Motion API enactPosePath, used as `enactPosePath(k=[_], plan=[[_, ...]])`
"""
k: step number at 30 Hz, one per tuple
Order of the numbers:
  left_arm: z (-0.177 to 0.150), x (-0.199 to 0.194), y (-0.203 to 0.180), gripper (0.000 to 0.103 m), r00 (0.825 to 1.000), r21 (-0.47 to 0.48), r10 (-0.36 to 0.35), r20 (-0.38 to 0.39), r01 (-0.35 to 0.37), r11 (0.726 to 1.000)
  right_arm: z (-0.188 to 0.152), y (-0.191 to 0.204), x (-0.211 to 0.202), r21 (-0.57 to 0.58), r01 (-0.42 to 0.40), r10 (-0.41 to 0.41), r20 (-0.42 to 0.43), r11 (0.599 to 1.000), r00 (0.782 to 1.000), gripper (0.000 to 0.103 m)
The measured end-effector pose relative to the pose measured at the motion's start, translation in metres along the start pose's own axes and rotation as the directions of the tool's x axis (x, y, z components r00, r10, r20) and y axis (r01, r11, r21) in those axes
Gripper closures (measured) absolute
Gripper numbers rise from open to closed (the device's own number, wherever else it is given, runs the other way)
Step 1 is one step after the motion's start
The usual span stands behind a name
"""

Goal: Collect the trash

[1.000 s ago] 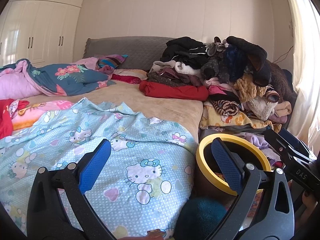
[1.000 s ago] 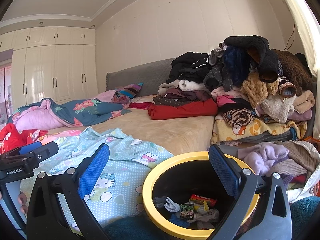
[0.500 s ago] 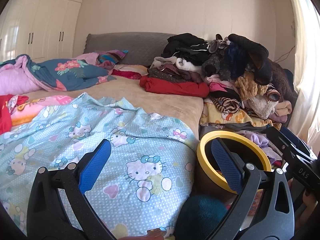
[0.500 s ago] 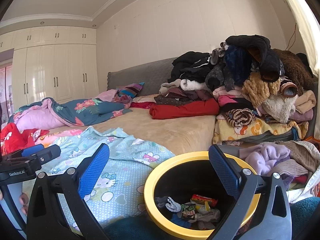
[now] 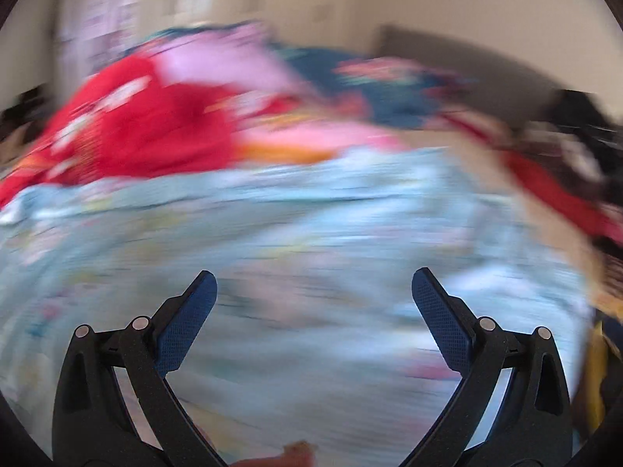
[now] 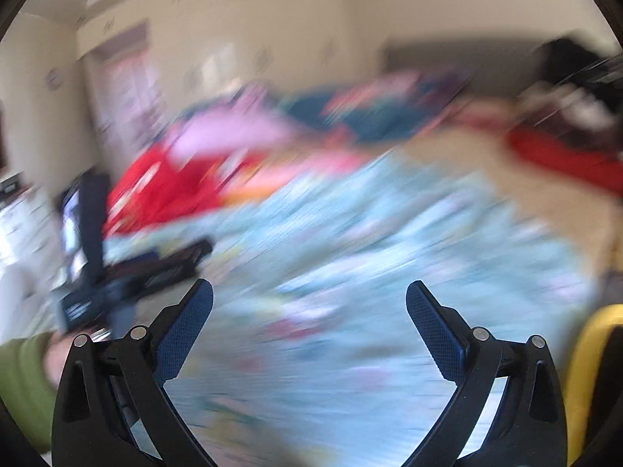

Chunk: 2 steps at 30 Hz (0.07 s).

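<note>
Both views are heavily smeared, so we can make out only broad shapes and colours. Our left gripper [image 5: 313, 292] has its jaws spread wide apart with nothing between them, and it faces across a bed covered by a pale blue printed sheet [image 5: 311, 241]. Beyond the sheet lies a red bundle of fabric [image 5: 155, 128], with pink and dark blue bedding behind it and a grey headboard [image 5: 467, 66] against the wall.

Our right gripper [image 6: 309, 299] also has its jaws wide apart and empty, pointing over the same blue sheet [image 6: 370, 272]. At the right edge of the right wrist view we see the yellow rim of the trash bin [image 6: 588, 366], just beside the bed; its contents are not visible. In the left wrist view only a thin yellow strip [image 5: 593, 381] shows at the right edge.

At the left of the right wrist view we see the other gripper's dark body [image 6: 128, 276], and below it a hand [image 6: 58, 358] with a green sleeve [image 6: 19, 381]. No loose trash can be told apart on the bed.
</note>
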<state>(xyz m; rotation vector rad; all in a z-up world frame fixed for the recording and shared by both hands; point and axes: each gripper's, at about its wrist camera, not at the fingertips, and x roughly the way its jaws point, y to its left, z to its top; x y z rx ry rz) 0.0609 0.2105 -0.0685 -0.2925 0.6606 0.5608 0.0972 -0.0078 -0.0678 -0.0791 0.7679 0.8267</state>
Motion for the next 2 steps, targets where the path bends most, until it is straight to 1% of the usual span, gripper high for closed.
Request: enactPosePath(k=[2], plan=[[0.001,0.027,0.035,0.011,0.994,-0.037,0.102,-0.039,-0.103,0.994,0.003,0.026,0.05,-0.051,-0.045,0.038,-0.121,0.998,0.992,0.006]])
